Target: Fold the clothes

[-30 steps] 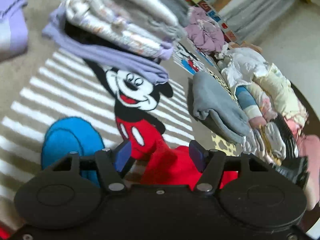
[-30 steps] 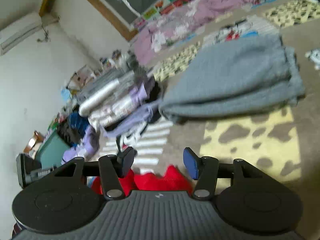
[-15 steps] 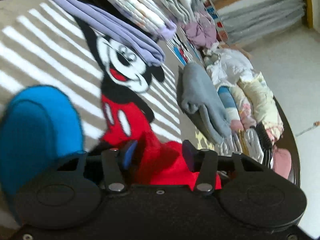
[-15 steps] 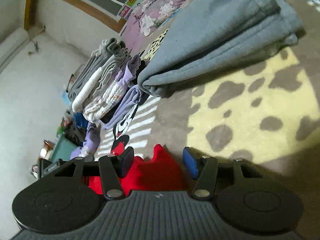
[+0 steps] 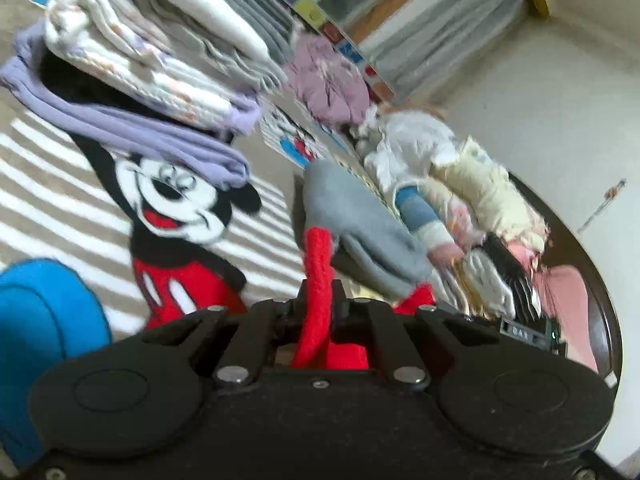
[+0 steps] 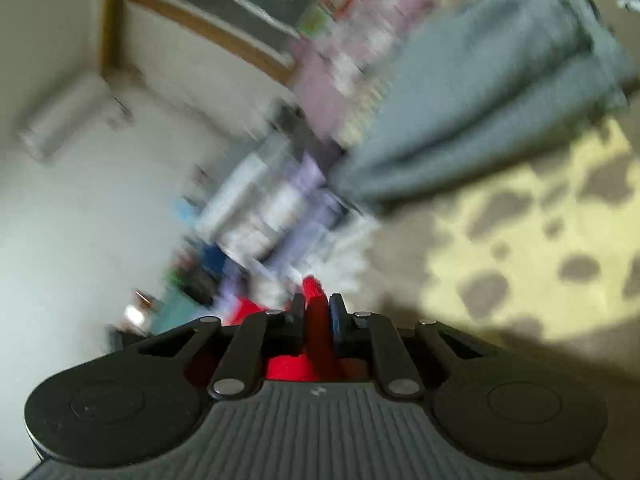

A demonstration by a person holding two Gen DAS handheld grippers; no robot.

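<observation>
Here, my left gripper (image 5: 320,300) is clamped on a fold of the red knitted garment (image 5: 318,264); my right gripper's (image 6: 317,312) jaws are closing on another fold, over a cartoon-mouse striped rug (image 5: 80,208), near a folded grey fleece (image 5: 360,224).

One red garment (image 5: 317,276); one grey folded garment (image 5: 360,220); two grippers (image 5: 320,300).

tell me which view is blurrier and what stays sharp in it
Right wrist view: heavy motion smear over the folded clothes stack and wall; only the right hand-held gripper, closing on red cloth, stays crisp. Left wrist view: mild blur, strong fisheye bending at the edges.
</observation>
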